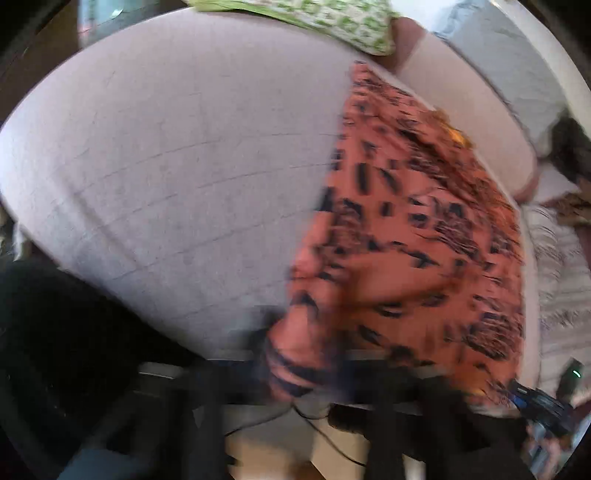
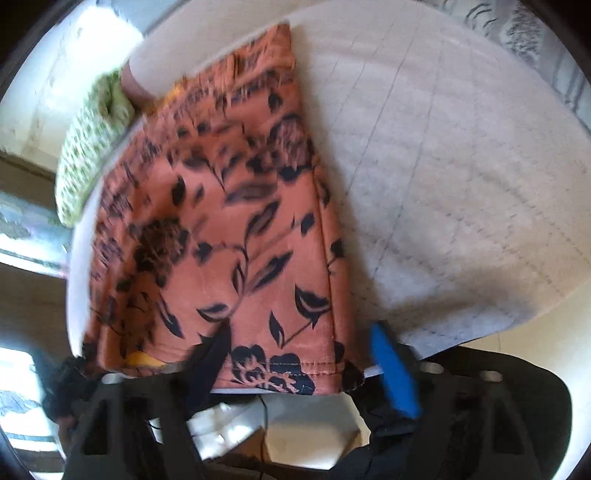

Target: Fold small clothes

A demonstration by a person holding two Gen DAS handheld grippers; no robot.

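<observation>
Left wrist view: my left gripper (image 1: 295, 373), at the lower centre of the frame, has its jaws closed together on a bunched corner of the orange garment with a black leaf-and-flower print (image 1: 413, 236). The picture is blurred, so the pads themselves are hard to make out. The garment lies across the right half of the frame on the pale grey quilted table cover (image 1: 177, 177). A green-and-white patterned cloth (image 1: 332, 22) sits at the top edge.

Right wrist view: the same orange garment (image 2: 221, 229) fills the centre-left of the frame, its stitched hem running along the lower edge near me. My right gripper (image 2: 299, 369) stands partly apart over that hem: the dark finger (image 2: 210, 362) lies on the fabric, and the blue-padded finger (image 2: 391, 369) sits just beside the garment's right corner. I cannot tell whether the pads press the cloth. The green-and-white cloth (image 2: 92, 147) appears at the left.
</observation>
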